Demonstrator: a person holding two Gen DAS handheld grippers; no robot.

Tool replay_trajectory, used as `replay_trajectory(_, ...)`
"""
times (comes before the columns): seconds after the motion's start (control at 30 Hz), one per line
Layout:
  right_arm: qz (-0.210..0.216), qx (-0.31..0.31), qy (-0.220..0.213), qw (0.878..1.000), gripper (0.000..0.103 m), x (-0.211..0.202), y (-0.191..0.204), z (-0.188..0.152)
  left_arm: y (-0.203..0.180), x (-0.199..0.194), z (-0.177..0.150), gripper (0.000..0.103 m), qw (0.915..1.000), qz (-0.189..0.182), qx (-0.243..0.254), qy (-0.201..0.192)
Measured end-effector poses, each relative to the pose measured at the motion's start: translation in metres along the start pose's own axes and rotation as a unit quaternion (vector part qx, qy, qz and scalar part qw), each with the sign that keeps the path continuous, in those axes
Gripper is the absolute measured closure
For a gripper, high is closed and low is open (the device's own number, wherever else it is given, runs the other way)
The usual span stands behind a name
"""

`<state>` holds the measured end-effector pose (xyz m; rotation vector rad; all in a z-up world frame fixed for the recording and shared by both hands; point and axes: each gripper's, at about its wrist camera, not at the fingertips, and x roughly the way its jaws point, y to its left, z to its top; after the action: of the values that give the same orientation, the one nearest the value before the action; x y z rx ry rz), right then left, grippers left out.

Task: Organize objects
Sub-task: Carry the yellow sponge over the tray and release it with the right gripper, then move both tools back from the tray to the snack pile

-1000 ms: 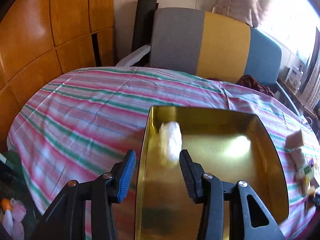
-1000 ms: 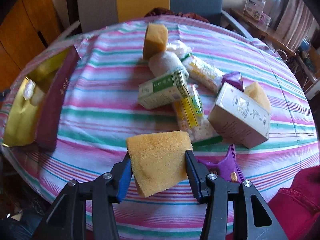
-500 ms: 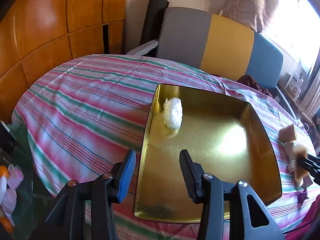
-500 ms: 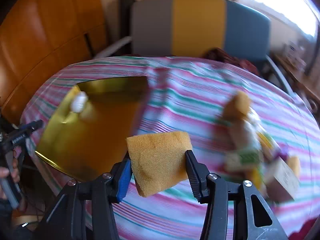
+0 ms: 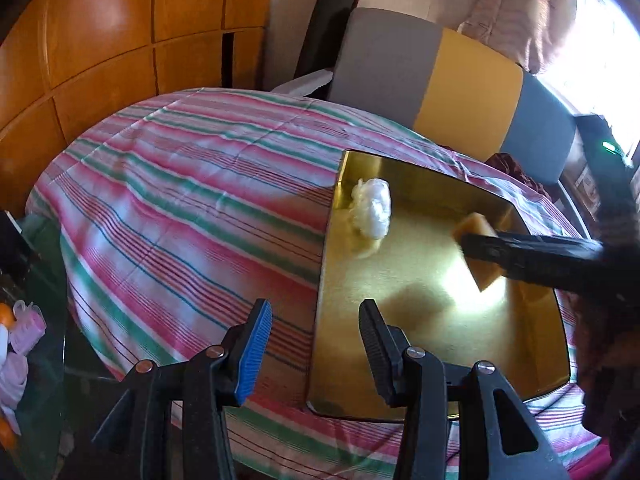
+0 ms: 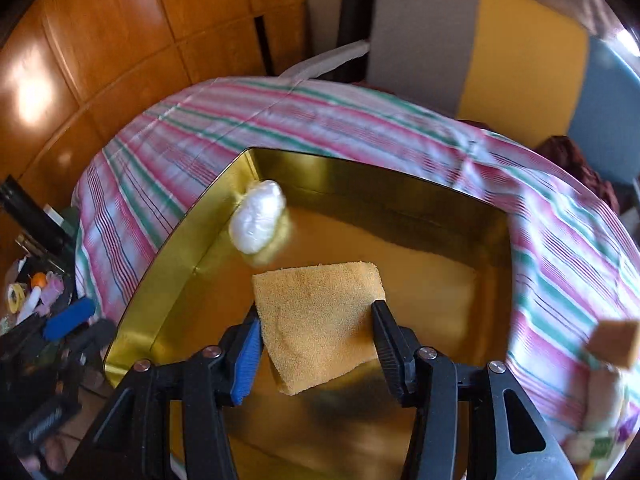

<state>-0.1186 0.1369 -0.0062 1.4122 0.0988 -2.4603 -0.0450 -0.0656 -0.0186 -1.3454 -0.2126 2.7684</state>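
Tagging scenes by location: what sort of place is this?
Most likely a home living or dining room. A table under a striped cloth stands beside a grey, yellow and blue sofa, with wooden wall panels behind and curtains at a bright window.

The right gripper (image 6: 316, 344) hung over the gold tray (image 6: 168, 264), its pads pinching a yellow sponge (image 6: 320, 316) from both sides. A white wrapped bundle (image 6: 258, 218) lay in the tray's far left corner. Another sponge block (image 6: 612, 342) sat out on the striped tablecloth (image 6: 320, 120), off to the right.
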Motion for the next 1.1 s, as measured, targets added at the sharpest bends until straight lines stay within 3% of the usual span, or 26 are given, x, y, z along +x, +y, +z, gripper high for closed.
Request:
replay_trajectory(0.3,-0.026,0.009,0.039,0.999,0.047,0.087,0.029,0.054,0.012,0.010,-0.001,0.057,0.9998,-0.002,-0.016,0.009)
replay_trajectory(0.37,-0.026,0.029,0.027,0.999,0.041,0.092,0.027,0.061,0.012,0.013,-0.003,0.057,0.9998,0.000,-0.015,0.013)
replay_trajectory(0.4,-0.014,0.041,0.023,0.999,0.033,0.092,0.024,0.063,0.012,0.013,-0.003,0.057,0.9998,0.000,-0.016,0.013)
replay_trajectory(0.5,-0.007,0.048,0.010,0.999,0.020,0.082,0.019,0.060,0.013,0.014,-0.003,0.057,0.9998,0.006,-0.014,0.009)
replay_trajectory(0.67,0.001,0.068,-0.011,0.998,0.016,0.059,0.010,0.048,0.009,0.009,-0.003,0.057,0.9999,0.005,-0.010,0.002)
replay_trajectory(1.1,-0.049,0.053,-0.062,0.995,0.009,-0.016,0.001,-0.033,-0.027,-0.021,-0.009,0.057,0.9990,-0.015,0.033,-0.027)
